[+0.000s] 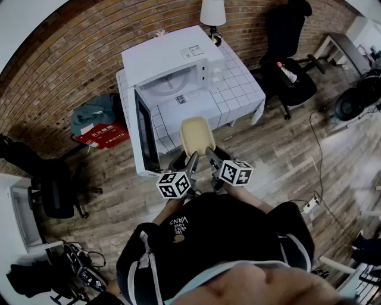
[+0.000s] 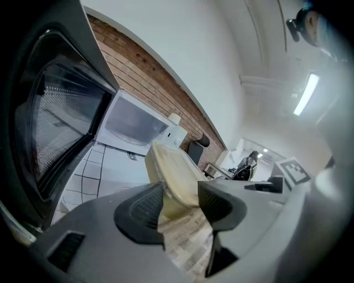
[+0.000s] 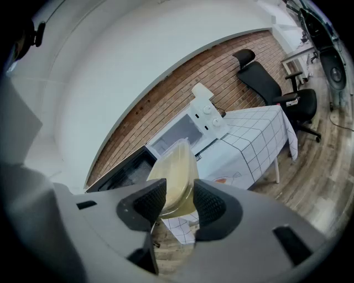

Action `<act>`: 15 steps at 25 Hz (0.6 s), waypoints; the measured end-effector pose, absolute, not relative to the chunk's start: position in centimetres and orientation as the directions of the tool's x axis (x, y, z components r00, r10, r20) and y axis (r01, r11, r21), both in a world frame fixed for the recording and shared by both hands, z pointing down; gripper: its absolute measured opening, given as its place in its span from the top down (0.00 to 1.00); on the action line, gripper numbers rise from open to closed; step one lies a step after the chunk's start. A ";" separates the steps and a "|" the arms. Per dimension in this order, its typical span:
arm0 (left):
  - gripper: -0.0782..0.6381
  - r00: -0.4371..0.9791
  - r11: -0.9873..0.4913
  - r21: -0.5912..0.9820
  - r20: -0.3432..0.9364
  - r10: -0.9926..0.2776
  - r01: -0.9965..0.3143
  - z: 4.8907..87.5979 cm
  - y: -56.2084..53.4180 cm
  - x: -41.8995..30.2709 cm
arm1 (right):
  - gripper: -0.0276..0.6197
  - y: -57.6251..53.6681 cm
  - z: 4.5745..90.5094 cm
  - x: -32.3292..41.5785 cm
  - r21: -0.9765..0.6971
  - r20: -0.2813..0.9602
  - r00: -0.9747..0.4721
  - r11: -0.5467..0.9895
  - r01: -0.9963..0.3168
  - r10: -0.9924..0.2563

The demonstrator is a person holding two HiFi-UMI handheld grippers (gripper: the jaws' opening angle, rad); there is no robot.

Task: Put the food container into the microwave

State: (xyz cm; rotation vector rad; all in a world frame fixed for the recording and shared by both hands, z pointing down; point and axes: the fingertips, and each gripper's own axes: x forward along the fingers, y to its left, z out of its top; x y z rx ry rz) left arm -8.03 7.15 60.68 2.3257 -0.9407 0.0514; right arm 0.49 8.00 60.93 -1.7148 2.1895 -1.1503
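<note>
A pale yellow food container point(image 1: 197, 134) with a clear lid hangs in the air in front of the table. My left gripper point(image 1: 192, 161) is shut on its near left rim and my right gripper point(image 1: 209, 156) is shut on its near right rim. The container point(image 2: 173, 177) sits between the left jaws, and the container point(image 3: 175, 176) likewise sits between the right jaws. The white microwave point(image 1: 168, 67) stands on the table with its door point(image 1: 144, 132) swung wide open to the left. Its cavity point(image 1: 170, 82) shows a round turntable.
The table point(image 1: 238, 83) has a white checked cloth. A lamp point(image 1: 212, 14) stands behind the microwave. A red bag point(image 1: 102, 134) and green cloth lie on the floor at left. Black office chairs point(image 1: 290, 65) stand at right, another chair point(image 1: 52, 186) at left.
</note>
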 end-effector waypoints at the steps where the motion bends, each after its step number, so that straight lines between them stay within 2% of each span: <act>1: 0.61 0.746 -0.552 0.536 0.254 -0.616 -0.639 60.7 7.1 -8.2 | 0.73 8.0 60.9 0.4 -0.628 0.337 -0.345 0.063 -0.775 -0.876; 15: 0.61 0.788 -0.588 0.554 0.235 -0.569 -0.589 60.6 7.1 -9.4 | 0.73 8.5 60.6 -0.8 -0.632 0.327 -0.287 0.018 -0.775 -0.900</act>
